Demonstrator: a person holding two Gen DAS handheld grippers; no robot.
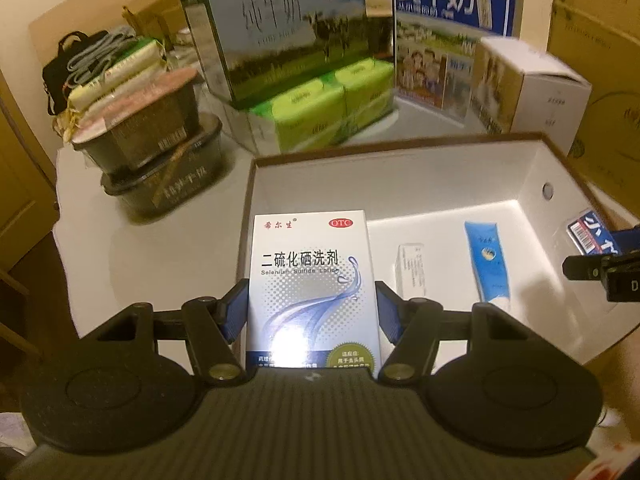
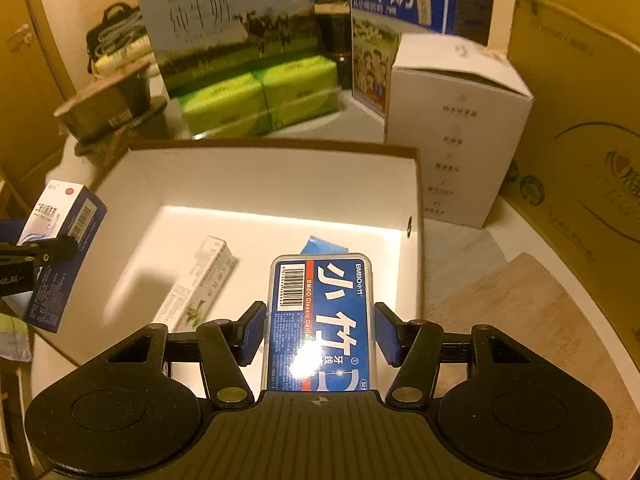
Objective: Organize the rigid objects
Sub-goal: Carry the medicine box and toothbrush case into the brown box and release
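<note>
My left gripper (image 1: 312, 312) is shut on a white and blue lotion box (image 1: 312, 280) and holds it over the near left edge of an open white cardboard box (image 1: 400, 184). My right gripper (image 2: 320, 334) is shut on a blue dental floss case (image 2: 320, 320) and holds it over the box's right side (image 2: 280, 176). Inside the box lie a small white carton (image 1: 410, 270) and a blue tube (image 1: 488, 264). The carton (image 2: 200, 280) and a corner of the tube (image 2: 324, 246) also show in the right wrist view. Each gripper shows at the edge of the other's view.
Behind the box stand milk cartons (image 1: 288, 28), green tissue packs (image 1: 320, 112), a blue milk carton (image 1: 448, 40) and a white carton (image 2: 456, 128). Stacked black food tubs (image 1: 152, 152) stand at the left. A large brown carton (image 2: 580, 120) stands at the right.
</note>
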